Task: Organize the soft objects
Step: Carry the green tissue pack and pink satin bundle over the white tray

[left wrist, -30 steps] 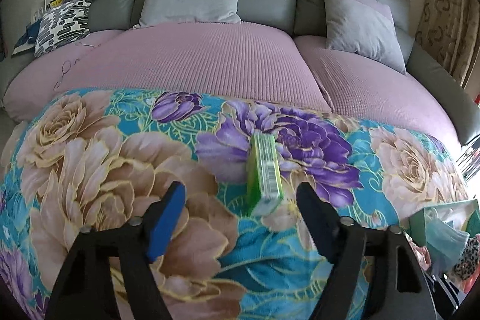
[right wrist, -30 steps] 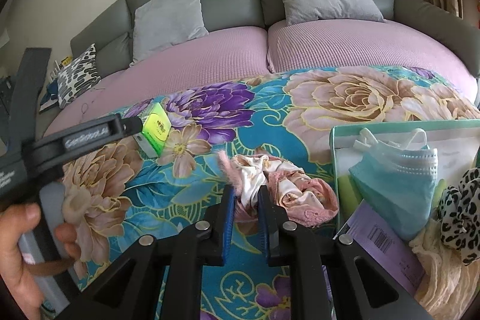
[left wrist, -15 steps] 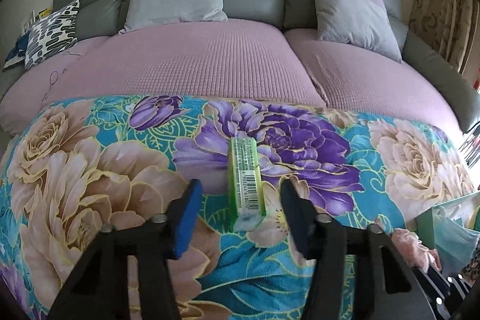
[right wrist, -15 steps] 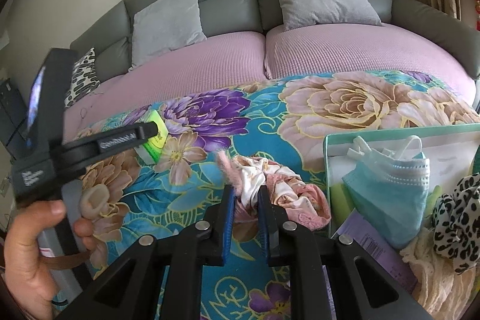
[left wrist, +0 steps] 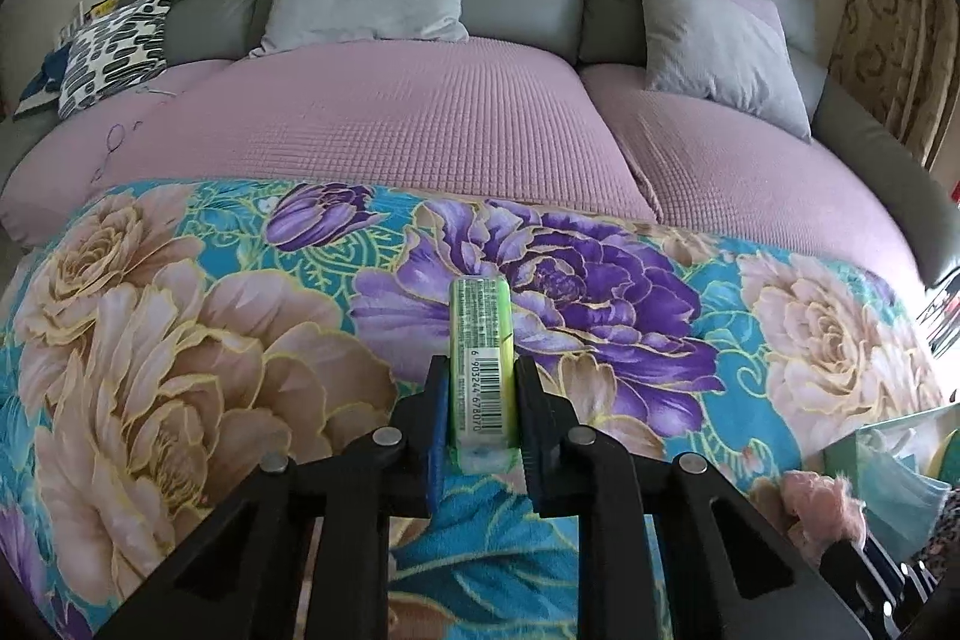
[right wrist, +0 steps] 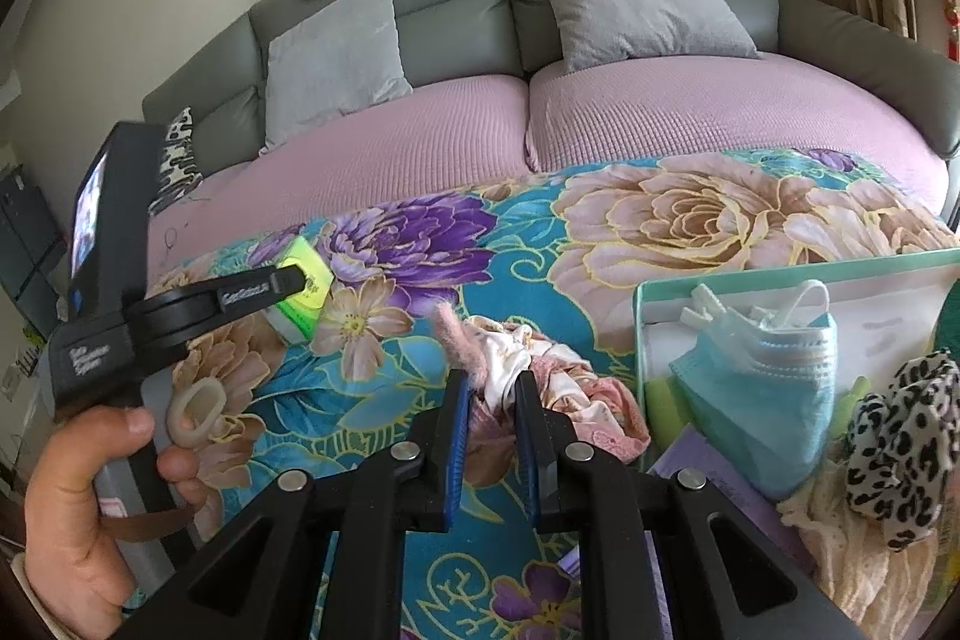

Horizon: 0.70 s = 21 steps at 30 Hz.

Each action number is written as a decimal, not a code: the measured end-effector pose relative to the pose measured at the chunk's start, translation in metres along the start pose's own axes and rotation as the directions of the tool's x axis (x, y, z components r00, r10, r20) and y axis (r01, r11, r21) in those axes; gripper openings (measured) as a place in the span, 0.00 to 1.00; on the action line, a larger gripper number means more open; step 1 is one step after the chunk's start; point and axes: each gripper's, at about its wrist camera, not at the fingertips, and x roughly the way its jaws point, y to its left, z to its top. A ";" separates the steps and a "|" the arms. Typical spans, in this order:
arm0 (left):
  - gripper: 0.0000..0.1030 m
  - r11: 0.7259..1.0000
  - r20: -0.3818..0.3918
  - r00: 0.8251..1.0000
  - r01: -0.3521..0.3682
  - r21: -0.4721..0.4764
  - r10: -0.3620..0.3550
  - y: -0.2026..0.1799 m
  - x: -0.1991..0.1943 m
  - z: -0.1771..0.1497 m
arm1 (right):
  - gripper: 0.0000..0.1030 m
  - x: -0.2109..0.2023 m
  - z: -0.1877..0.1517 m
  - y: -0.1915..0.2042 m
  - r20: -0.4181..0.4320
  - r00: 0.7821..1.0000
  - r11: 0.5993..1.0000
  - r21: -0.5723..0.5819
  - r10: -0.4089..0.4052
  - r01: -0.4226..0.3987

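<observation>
Green tissue pack [left wrist: 482, 361] lies on floral blanket [left wrist: 180, 340], open cloth all around; sofa seat edge beyond. Left tongs [left wrist: 480, 424] angled down, closing, pads against pack sides. Right tongs [right wrist: 487, 436] angled down, clamped on pink fabric bundle [right wrist: 540, 376], just left of tray rim [right wrist: 641, 340]. Hand [right wrist: 78, 508] grips left handle.

left gripper [left wrist: 481, 418]: jaws closing, pack between | right gripper [right wrist: 487, 421]: clamped on cloth | both pitched down
</observation>
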 end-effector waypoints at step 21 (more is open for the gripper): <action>0.21 0.995 0.165 0.984 0.082 -0.062 -0.070 -0.010 -0.125 -0.051 | 0.10 -0.093 0.017 0.002 0.227 0.970 0.996 -0.002 0.083 -0.085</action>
